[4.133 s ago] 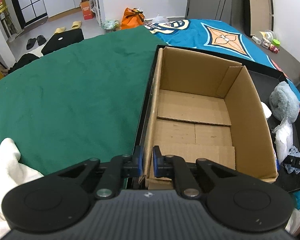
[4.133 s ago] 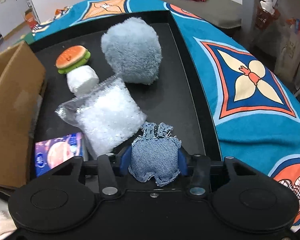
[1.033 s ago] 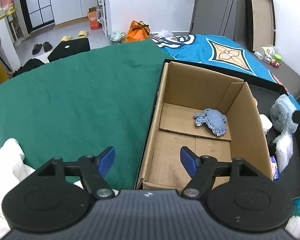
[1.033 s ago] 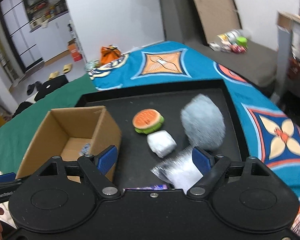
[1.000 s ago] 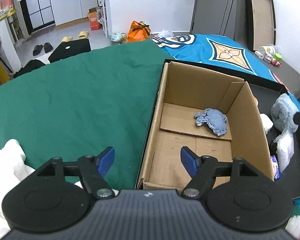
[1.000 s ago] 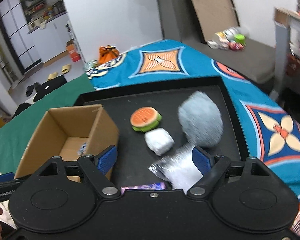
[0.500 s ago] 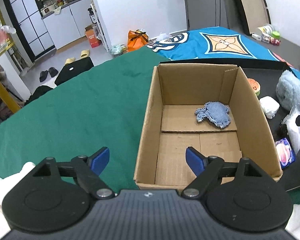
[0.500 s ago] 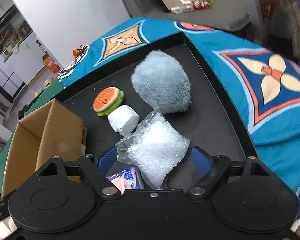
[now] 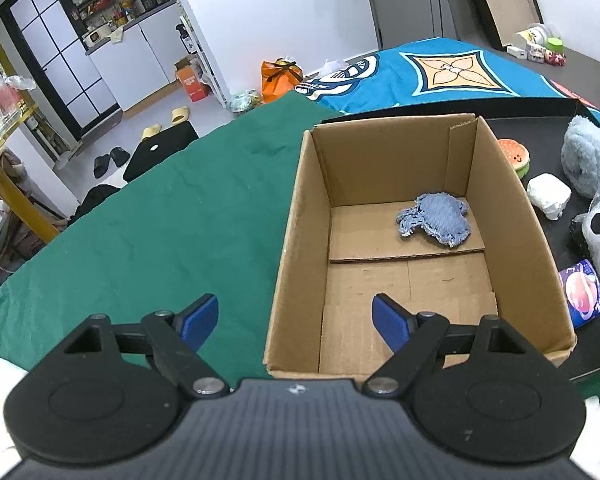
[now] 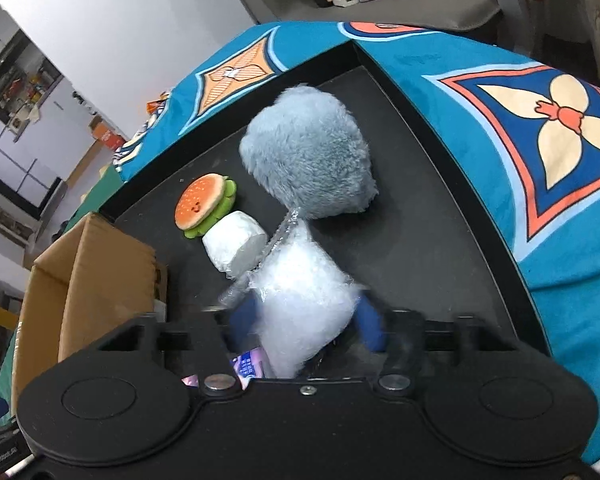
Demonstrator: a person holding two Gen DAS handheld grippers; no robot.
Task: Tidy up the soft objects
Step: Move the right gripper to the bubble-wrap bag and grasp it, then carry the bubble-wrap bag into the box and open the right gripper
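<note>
Two blue fingers (image 10: 370,326) of your right gripper (image 10: 306,326) are straddling the clear bag (image 10: 300,288), touching its sides; motion blur is hiding whether they are pinching it. The bag is lying on the black tray (image 10: 428,184), touching the white block (image 10: 236,246), with the burger (image 10: 204,204) and grey plush (image 10: 308,160) beyond. Your left gripper (image 9: 296,320) is gaping wide and holding nothing, hovering at the near end of the box (image 9: 300,240), where the denim pouch (image 9: 436,220) is lying at the far end.
</note>
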